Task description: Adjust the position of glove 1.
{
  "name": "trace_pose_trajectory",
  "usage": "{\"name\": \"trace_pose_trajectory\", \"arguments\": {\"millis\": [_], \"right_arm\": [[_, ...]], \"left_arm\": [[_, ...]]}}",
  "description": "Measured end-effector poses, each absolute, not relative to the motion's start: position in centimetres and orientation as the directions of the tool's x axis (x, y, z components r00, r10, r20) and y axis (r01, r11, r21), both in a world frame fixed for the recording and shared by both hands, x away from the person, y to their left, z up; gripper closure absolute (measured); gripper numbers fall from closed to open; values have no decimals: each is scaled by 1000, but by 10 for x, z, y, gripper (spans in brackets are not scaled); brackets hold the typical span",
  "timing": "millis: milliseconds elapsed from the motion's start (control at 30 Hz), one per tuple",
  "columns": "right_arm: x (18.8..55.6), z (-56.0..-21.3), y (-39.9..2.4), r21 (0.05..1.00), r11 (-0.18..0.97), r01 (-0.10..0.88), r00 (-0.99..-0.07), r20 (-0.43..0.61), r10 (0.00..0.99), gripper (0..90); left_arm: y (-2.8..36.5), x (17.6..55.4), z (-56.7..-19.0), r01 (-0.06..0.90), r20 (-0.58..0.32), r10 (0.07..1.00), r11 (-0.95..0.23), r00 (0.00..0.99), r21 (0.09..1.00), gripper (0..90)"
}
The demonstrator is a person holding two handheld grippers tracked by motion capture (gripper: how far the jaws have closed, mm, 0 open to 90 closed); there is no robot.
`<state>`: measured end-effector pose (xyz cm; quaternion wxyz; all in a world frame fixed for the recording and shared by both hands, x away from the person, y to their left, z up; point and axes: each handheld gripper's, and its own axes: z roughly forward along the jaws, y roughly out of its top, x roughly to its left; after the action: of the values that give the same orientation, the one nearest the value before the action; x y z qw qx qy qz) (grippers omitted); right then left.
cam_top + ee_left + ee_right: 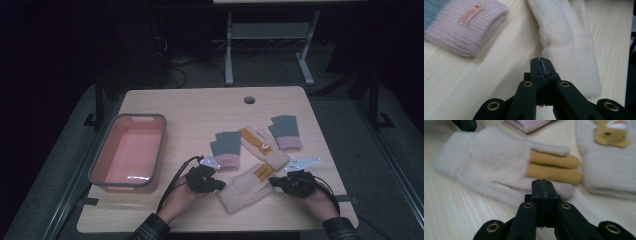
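A cream glove (pixel 245 187) with two mustard fingers lies flat near the table's front edge, between my two grippers. My left gripper (pixel 220 184) is at the glove's cuff end; in the left gripper view its jaws (pixel 541 61) are pressed together on the cuff's edge (pixel 569 50). My right gripper (pixel 272 181) is at the finger end; in the right gripper view its jaws (pixel 541 182) are shut on the edge of the lowest cream finger, just below the mustard fingers (pixel 554 167).
A matching cream glove with a bear face (pixel 262 147) lies just behind. Two grey gloves with pink cuffs (pixel 226 149) (pixel 286 132) flank it. A pink tub with a grey rim (pixel 162 145) stands at the left. A cable hole (pixel 249 99) is at the back.
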<state>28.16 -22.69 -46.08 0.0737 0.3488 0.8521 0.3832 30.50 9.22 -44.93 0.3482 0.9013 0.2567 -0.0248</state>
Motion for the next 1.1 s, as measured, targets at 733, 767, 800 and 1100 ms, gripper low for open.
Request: {"name": "trace_pose_trajectory", "arguments": {"millis": [733,767,800,1100], "right_arm": [[321,-464,-180,661,551,510,-782,89,617,900],[322,-464,-178,661,552,508,-785,90,613,900],[322,-464,-178,661,552,508,-785,90,613,900],[326,-464,-166,664,569,485,-809,94,580,900]], "left_arm": [[40,276,-462,434,-331,282,-642,900,632,892],[37,275,-463,437,-341,277,-639,898,633,892],[34,274,-463,431,-341,268,-642,901,634,892],[7,275,-470,414,-343,239,-633,908,654,891]]}}
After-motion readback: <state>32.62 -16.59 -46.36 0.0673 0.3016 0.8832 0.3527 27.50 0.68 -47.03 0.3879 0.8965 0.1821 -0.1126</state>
